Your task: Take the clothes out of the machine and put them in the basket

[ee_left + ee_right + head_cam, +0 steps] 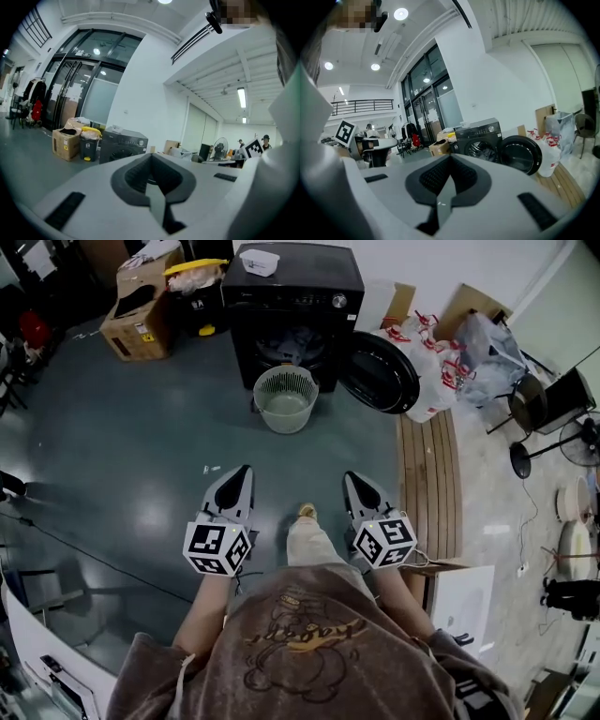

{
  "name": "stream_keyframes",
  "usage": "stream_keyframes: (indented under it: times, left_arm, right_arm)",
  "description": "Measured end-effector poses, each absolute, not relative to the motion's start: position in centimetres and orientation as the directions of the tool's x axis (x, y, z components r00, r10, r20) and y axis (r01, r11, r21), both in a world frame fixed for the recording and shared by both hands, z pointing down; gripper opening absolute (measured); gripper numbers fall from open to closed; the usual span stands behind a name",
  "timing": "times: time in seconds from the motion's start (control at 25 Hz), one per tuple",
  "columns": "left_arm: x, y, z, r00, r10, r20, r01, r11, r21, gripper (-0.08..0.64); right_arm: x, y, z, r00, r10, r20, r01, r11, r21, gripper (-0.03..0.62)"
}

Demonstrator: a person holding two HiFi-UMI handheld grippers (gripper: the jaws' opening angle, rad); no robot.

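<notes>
The left gripper (244, 471) is keeping its jaws pressed together with nothing between them, and the left gripper view (151, 158) is showing the same. The right gripper (352, 478) is also closed and empty (450, 158). Both are pointing forward, side by side, low above the grey floor (131, 456), each in one hand of the person.

Well ahead of them the green basket (285, 397) is standing on the floor, just in front of the black washing machine (298, 292). The round door (380, 371) is hanging open to the right of the basket. Inside the drum some pale clothes (287, 339) are showing dimly. A white container (260, 261) is sitting on top of the machine. To the left, a cardboard box (139, 315) and a bin with a yellow lid (195, 282) are standing. White bags (427, 367) are lying to the right, beside wooden boards (431, 474).
</notes>
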State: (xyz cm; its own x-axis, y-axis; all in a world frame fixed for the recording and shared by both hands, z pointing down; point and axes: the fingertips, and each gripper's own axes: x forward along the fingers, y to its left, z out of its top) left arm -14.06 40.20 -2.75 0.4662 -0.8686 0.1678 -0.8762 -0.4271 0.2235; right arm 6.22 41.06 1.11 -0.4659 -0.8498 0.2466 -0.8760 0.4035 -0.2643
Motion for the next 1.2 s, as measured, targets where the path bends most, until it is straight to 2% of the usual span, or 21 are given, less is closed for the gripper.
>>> stream_keyframes:
  times: [0.52, 0.8, 1.2]
  left_arm:
    - [-9.9, 21.3, -4.0, 0.405, -0.894, 0.19, -0.906, -0.366, 0.212, 0.006]
    - [-10.3, 15.9, -4.1, 0.386, -0.906, 0.173, -0.913, -0.348, 0.211, 0.006]
    - [-10.8, 6.5, -1.7, 0.433, -0.884, 0.176, -0.89, -0.387, 0.242, 0.006]
  right_arm:
    - [10.3, 21.5, 1.0, -0.535, -0.8, 0.272, -0.839, 0.463, -0.286, -0.005]
    - [9.7, 15.4, 0.7, -0.55, -0.796, 0.253, -0.829, 0.484, -0.28, -0.005]
    - [8.3, 6.6, 1.8, -0.531, -0.805, 0.264, -0.842, 0.466, -0.271, -0.005]
